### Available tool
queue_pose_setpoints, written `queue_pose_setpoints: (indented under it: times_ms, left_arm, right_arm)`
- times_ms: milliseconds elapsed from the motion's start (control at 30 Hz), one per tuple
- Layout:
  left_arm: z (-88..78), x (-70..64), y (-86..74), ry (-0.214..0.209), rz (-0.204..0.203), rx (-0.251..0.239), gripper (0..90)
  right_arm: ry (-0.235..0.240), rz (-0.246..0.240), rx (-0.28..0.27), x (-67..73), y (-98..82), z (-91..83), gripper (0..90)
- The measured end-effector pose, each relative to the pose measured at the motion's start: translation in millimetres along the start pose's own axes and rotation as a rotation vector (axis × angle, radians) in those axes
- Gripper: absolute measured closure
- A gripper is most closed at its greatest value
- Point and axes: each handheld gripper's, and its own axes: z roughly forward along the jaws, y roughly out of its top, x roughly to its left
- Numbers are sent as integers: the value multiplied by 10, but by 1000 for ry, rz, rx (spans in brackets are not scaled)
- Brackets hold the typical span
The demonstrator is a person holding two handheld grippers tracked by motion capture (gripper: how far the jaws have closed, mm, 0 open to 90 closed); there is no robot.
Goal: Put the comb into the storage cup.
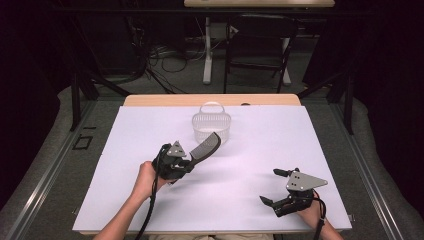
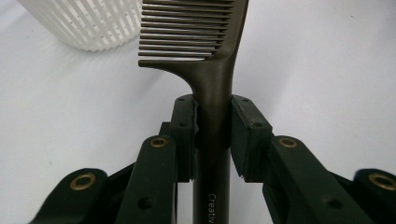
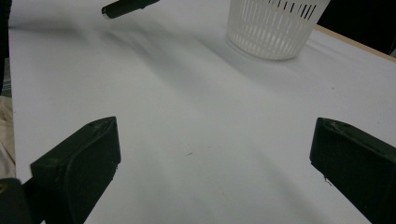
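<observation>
Now | L gripper (image 2: 212, 126) pinching comb (image 2: 210, 70) handle, basket (image 1: 211, 125) just ahead | R gripper (image 3: 215, 154) spread, idle | risk: comb pivots, teeth snag basket rim

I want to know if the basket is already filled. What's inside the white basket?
Through the slatted wall of the white basket nothing shows inside, though its floor is partly hidden. The dark comb, gripped by the left gripper, is outside it, teeth end near its rim.

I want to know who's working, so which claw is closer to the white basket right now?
Left. The left claw holds a dark comb whose toothed end reaches the white basket. The right claw sits open, far off near the table's front right corner.
</observation>
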Motion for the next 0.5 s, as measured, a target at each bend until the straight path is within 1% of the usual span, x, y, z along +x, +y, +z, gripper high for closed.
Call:
queue_pose_setpoints:
  times_ms: [167, 367, 433, 500]
  left_arm:
    - [-13, 12, -6, 8, -25, -32, 724]
    - [-16, 19, -11, 31, -30, -44, 724]
    - [-20, 31, -16, 32, -35, -49, 724]
    - [-23, 30, -21, 47, -37, -58, 724]
  right_arm:
    - [-3, 2, 4, -3, -5, -6, 16]
    - [-3, 5, 1, -8, -7, -4, 16]
    - [-2, 3, 3, -5, -3, 3, 16]
    - [0, 3, 3, -7, -2, 11, 16]
